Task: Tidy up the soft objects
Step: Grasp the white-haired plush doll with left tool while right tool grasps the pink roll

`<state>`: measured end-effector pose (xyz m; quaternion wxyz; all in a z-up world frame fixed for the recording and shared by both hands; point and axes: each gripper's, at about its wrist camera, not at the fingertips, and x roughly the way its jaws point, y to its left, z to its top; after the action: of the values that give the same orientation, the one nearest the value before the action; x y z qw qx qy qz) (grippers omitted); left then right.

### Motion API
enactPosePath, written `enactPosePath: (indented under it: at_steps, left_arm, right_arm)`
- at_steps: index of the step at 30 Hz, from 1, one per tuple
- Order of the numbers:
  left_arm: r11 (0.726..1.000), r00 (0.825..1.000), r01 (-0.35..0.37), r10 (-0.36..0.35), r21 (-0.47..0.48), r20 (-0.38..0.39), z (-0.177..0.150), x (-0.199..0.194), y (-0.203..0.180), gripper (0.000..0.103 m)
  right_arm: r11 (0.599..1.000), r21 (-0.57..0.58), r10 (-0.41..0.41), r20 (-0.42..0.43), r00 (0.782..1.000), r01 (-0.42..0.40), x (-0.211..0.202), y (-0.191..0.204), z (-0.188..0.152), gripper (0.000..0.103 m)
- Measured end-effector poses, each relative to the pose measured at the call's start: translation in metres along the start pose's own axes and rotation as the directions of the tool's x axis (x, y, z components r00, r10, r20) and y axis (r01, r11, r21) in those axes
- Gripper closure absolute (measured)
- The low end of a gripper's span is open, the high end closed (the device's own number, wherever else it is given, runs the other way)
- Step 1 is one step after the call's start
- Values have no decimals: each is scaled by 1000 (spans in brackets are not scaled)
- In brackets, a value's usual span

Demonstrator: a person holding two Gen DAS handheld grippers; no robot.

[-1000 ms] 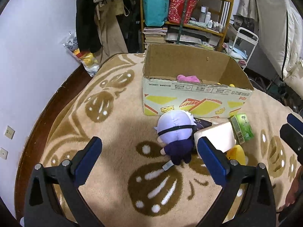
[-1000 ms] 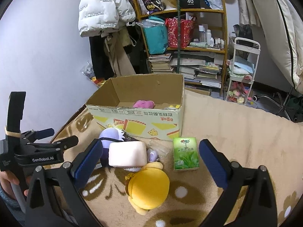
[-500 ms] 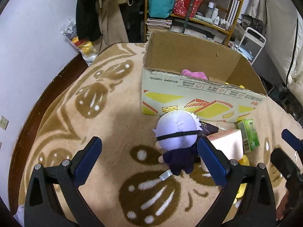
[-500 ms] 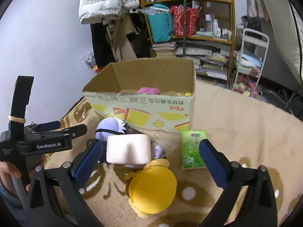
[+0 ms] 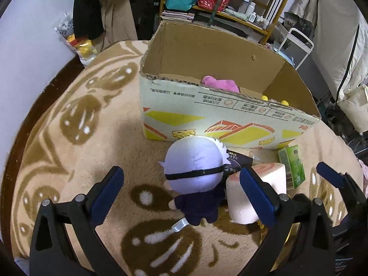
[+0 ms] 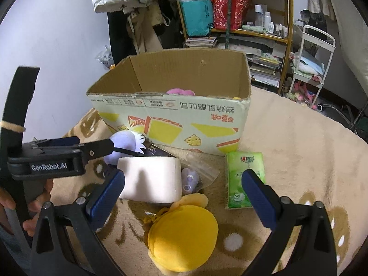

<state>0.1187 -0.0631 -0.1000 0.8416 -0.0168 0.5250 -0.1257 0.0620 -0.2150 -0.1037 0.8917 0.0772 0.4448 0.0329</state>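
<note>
Lavender plush doll (image 5: pixel 195 163) lies between your left gripper (image 5: pixel 181 191)'s wide jaws (nothing gripped), because it's likely first for the cardboard box (image 5: pixel 220 124) just beyond. Your right gripper (image 6: pixel 184 195), equally wide, brackets the yellow plush (image 6: pixel 184 237).

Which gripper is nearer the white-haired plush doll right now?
Left. The left gripper hangs open right over the white-haired plush doll, which lies between its fingers. The right gripper sits farther right, open over the yellow plush.
</note>
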Motion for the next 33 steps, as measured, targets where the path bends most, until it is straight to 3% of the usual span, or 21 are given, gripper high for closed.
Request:
enactPosePath:
  at_steps: [12, 19, 31, 33]
  left_arm:
    - [998, 996, 37, -41, -57, -73, 6, 28, 6, 3]
    - [995, 991, 65, -74, -78, -112, 7, 43, 4, 3]
    - [994, 986, 44, -59, -95, -156, 7, 59, 8, 4]
    - [994, 986, 45, -60, -100, -158, 7, 61, 8, 4]
  right_arm:
    - [998, -59, -14, -76, 997, 9, 31, 8, -7, 0]
    - [997, -66, 46, -76, 996, -51, 36, 12, -7, 0]
    - [992, -111, 47, -146, 988, -63, 64, 24, -14, 0]
    - [990, -118, 52, -159, 986, -71, 69, 24, -16, 10]
